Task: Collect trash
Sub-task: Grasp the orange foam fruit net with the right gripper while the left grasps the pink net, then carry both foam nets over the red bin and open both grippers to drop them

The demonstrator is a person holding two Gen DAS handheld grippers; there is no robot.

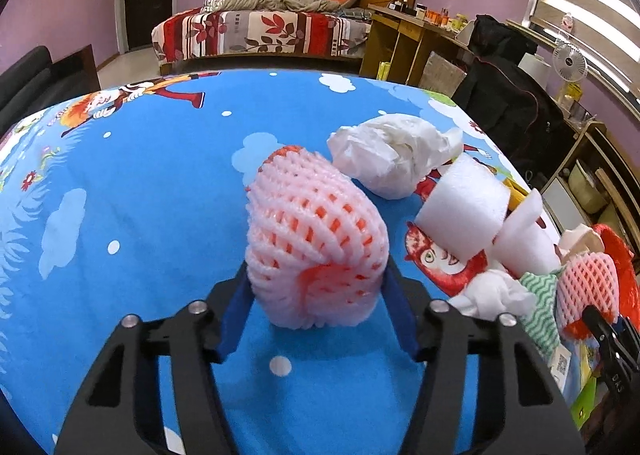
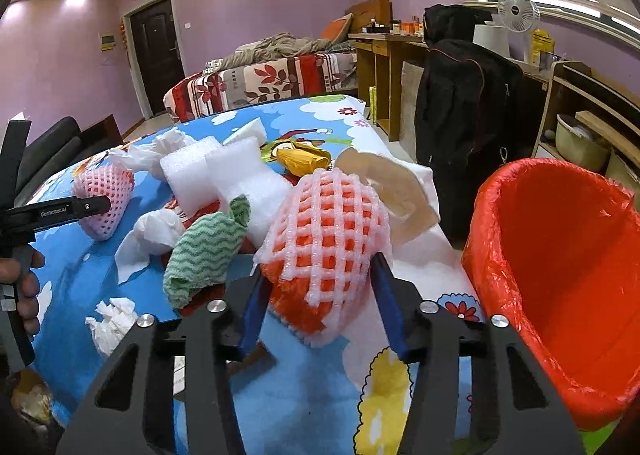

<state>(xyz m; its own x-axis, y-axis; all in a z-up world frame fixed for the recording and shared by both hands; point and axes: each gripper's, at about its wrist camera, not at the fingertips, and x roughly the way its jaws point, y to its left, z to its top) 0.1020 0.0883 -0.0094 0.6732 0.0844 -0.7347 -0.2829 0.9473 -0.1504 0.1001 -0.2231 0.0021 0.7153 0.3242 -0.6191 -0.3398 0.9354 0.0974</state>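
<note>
Right now both sets of tongs are clamped on foam fruit nets. Left gripper [image 1: 316, 275] has its blue fingers [image 1: 236, 311] pressed on either side of a pink foam net [image 1: 316, 239], which sits on the blue cartoon tablecloth [image 1: 140, 195] about mid-table. Right gripper [image 2: 320, 275] squeezes a second pink net [image 2: 328, 231] with something orange inside it, near the table's right edge. Just left of that net lies a green wavy cloth [image 2: 204, 251], rolled up, touching a crumpled white tissue [image 2: 156, 231]. Behind them are two white foam blocks [image 2: 216, 175], side by side, and beyond those a bigger wad of white paper [image 1: 392, 159] toward the far edge. A yellow wrapper [image 2: 304, 159] lies behind the right net, and a pale curved peel-like piece [image 2: 400, 187] touches its back right side. More torn tissue [image 2: 112, 319] lies near the table's near-left part. Red-lined bin [image 2: 560, 267] stands off the table's right edge, beside the right gripper, open top, nothing visible inside. A person's hand [image 2: 24, 287] grips the left tool's handle at the left border of the right wrist view. Bed [image 1: 260, 31] and wooden shelves [image 1: 404, 39] are in the background.
</note>
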